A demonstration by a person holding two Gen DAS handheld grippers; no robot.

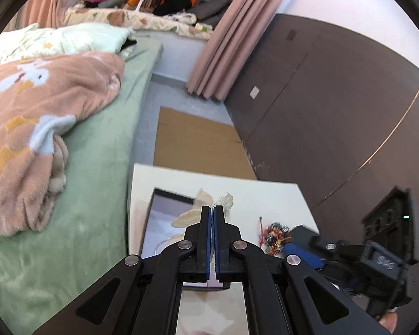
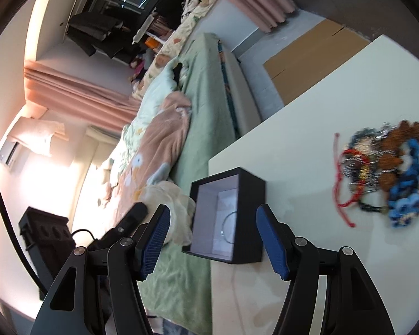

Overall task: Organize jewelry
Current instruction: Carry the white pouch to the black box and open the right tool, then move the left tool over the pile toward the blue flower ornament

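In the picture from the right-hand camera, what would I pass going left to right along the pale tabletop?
Black open box at the table's left edge → red cord → tangled heap of beaded jewelry, with blue pieces at its right.

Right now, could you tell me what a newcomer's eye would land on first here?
Probably the tangled heap of bracelets, blue, brown and red, on the white table. Next, the open black box at the table's edge by the bed, framed by the open right gripper; the left gripper is shut.

The jewelry pile (image 2: pixel 385 173) mixes blue, brown, red and silver; black box (image 2: pixel 229 215), pale lilac inside; cream table (image 2: pixel 321 89).
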